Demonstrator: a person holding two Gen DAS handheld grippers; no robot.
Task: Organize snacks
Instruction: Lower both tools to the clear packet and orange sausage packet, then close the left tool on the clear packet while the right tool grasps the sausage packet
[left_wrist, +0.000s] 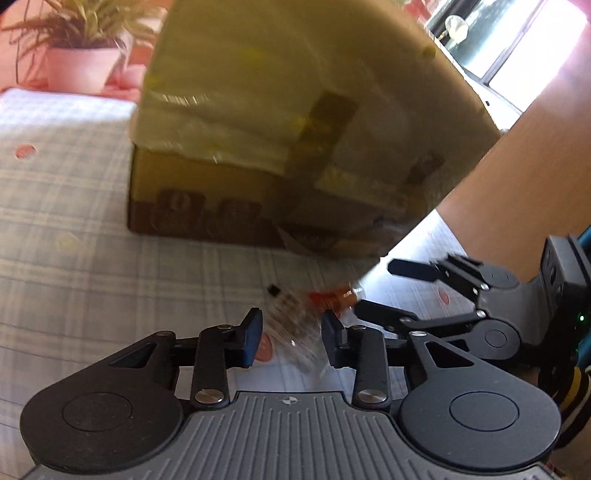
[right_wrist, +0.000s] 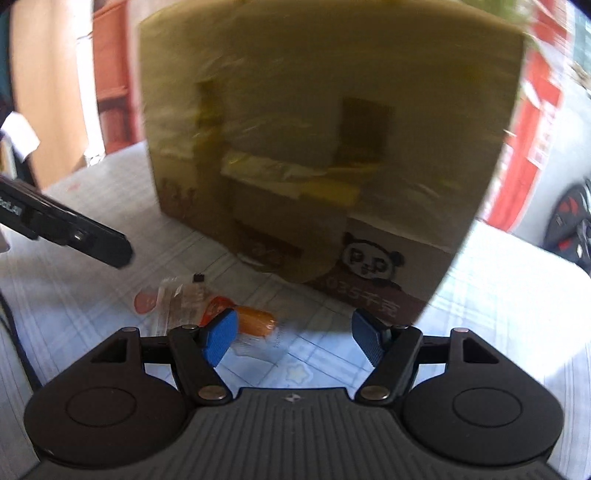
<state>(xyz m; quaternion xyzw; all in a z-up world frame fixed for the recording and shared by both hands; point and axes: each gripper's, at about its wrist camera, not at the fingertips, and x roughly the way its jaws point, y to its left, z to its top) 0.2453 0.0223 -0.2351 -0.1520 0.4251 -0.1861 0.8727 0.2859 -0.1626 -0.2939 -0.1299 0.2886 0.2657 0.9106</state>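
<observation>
With our left gripper (left_wrist: 291, 338) narrowed around the clear snack packet (left_wrist: 295, 325) low in the frame on the worktop (left_wrist: 74, 221) before the cardboard box (left_wrist: 295, 129), and the right gripper (right_wrist: 293, 338) open and empty, we should pinch the wrapper squarely before lifting.

We had both wrist cams angled down over the table (left_wrist: 74, 221), close in. Left view faced the cardboard box (left_wrist: 280, 122) from its left corner, right view (right_wrist: 325, 147) nearly head-on. Both shared the box and the snack packet (left_wrist: 332, 299) (right_wrist: 255, 321) in front.
</observation>
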